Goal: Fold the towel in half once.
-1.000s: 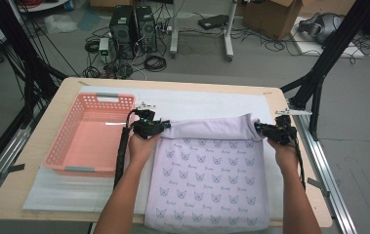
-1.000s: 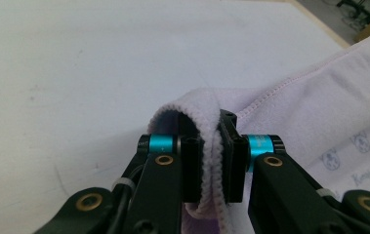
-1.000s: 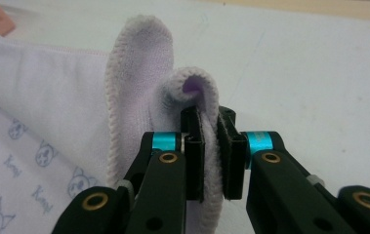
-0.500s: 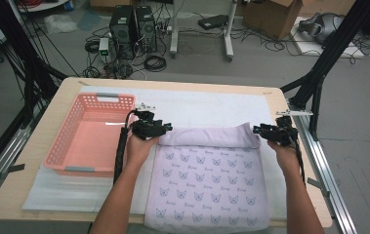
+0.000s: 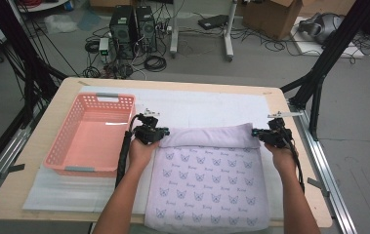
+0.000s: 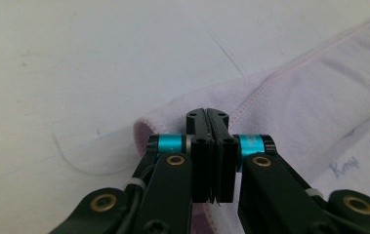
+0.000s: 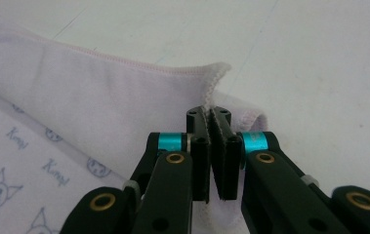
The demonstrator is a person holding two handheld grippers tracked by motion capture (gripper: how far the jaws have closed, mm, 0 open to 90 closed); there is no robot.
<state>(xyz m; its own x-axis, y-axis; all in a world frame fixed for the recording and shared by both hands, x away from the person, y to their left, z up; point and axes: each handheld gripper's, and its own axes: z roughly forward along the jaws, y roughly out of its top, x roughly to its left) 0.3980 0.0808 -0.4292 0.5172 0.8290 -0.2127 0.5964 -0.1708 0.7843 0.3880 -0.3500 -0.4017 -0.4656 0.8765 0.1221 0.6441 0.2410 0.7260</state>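
Note:
A lilac towel [image 5: 207, 180] printed with small cat faces lies on the white mat [image 5: 197, 107], its far edge folded back into a plain band. My left gripper [image 5: 165, 132] is at the band's left corner; its jaws have just been closing and now stand shut, the folded edge [image 6: 319, 107] caught at their tips [image 6: 207, 114]. At the band's right corner is my right gripper [image 5: 256, 132]. Its jaws have also just been closing and are shut [image 7: 208, 113] on the stitched hem of the towel [image 7: 75, 97], which sticks up between them.
A pink plastic basket [image 5: 55, 156] stands on the mat to the left of my left hand. The wooden table [image 5: 290, 112] ends just right of my right hand, with a metal rail beyond. Cables and computers lie on the floor behind.
The folded band at the towel's far edge has become narrower and lies flatter. Both hands have stayed at its two corners.

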